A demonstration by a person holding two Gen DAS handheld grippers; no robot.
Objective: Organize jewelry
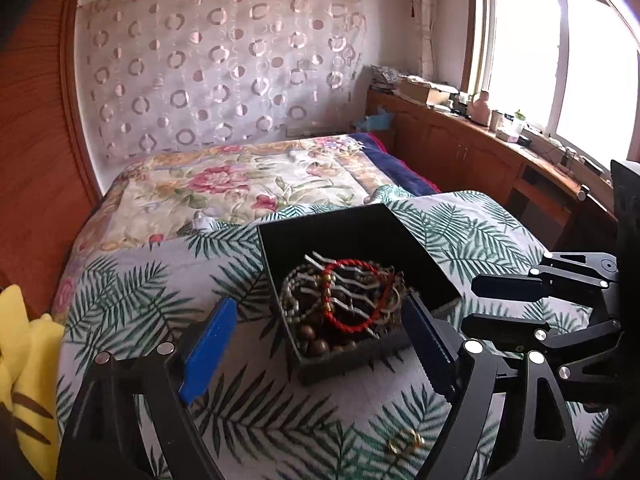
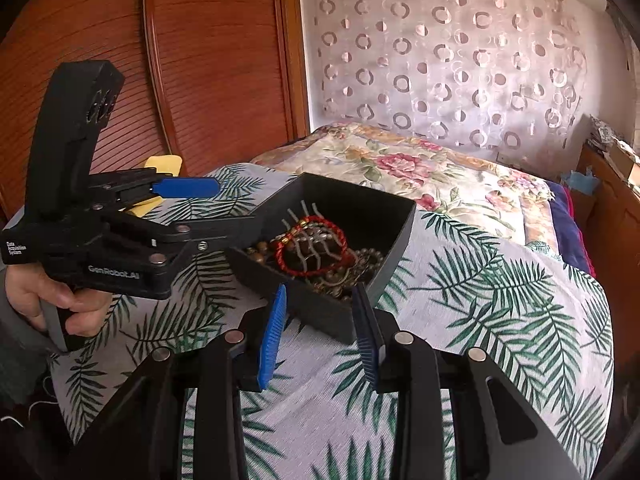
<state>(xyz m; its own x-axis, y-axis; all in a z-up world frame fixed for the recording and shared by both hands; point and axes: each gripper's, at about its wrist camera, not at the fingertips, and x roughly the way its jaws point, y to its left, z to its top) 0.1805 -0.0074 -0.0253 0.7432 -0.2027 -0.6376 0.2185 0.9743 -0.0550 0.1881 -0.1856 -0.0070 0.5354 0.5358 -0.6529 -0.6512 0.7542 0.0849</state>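
Observation:
A black open jewelry box (image 1: 360,232) sits on the leaf-print bedspread. It holds a red cord bracelet (image 1: 352,296), a white wavy hair comb (image 1: 340,280) and several brown bead strings (image 1: 316,344). My left gripper (image 1: 320,344) is open, its blue fingers on either side of the box's near end. A gold ring (image 1: 404,442) lies on the cloth in front of it. In the right wrist view, my right gripper (image 2: 320,328) is open at the box's near corner (image 2: 344,320), and the bracelet (image 2: 310,250) shows inside the box. The left gripper (image 2: 200,212) reaches the box from the left.
The bed carries a leaf-print cloth (image 2: 500,300) and a floral quilt (image 1: 240,188). A yellow plush toy (image 1: 24,360) lies at the left edge. A wooden wardrobe (image 2: 200,60) stands on the left, a cluttered wooden counter (image 1: 480,128) under the window on the right.

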